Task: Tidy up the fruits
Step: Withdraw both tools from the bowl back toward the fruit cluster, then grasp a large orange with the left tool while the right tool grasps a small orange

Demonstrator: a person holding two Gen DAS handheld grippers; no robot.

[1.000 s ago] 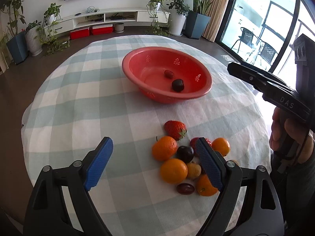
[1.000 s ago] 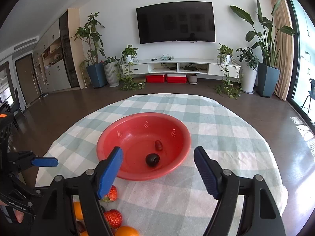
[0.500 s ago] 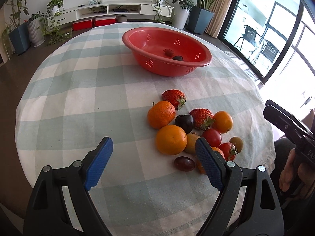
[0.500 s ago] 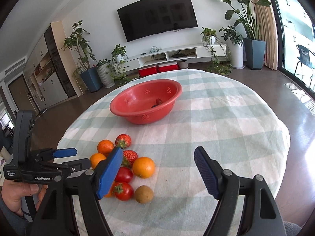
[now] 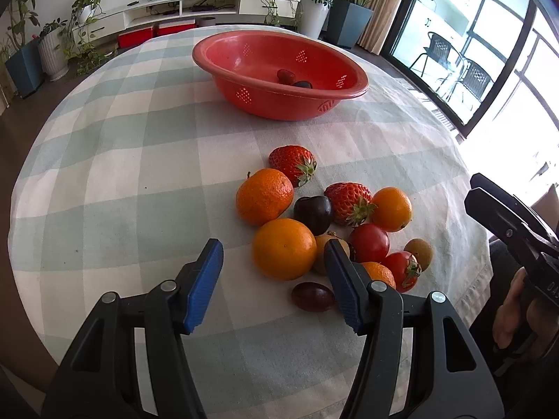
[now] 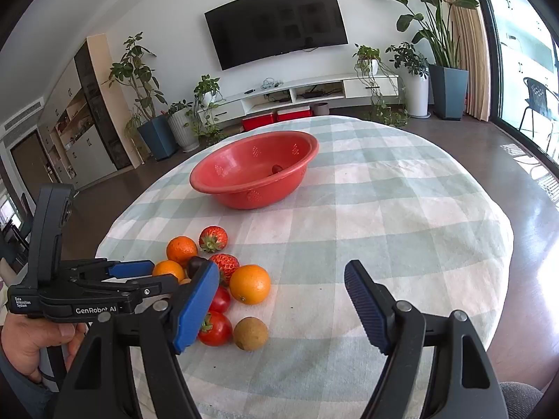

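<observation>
A pile of fruit lies on the checked tablecloth [image 5: 139, 174]: a large orange [image 5: 283, 248], a mandarin [image 5: 264, 197], a strawberry [image 5: 291, 164], a dark cherry [image 5: 312, 209], tomatoes and a grape [image 5: 312, 296]. My left gripper [image 5: 272, 249] hangs just short of the large orange with its jaws closing; the pads touch nothing. The red bowl [image 5: 265, 101] behind holds two small dark fruits [image 5: 285, 75]. My right gripper [image 6: 281, 272] is open and empty, low over the cloth to the right of the pile, beside another orange [image 6: 249, 284].
The round table's near edge runs just under both grippers. A brown longan [image 6: 251, 333] and a tomato [image 6: 215, 328] lie closest to the right gripper. A hand [image 6: 31, 345] holds the left gripper [image 6: 139, 279]. Potted plants and a TV shelf stand beyond the table.
The left gripper sank toward the fruit pile and its jaws narrowed. The right gripper drew back from over the bowl and down to the near side, then stopped.
</observation>
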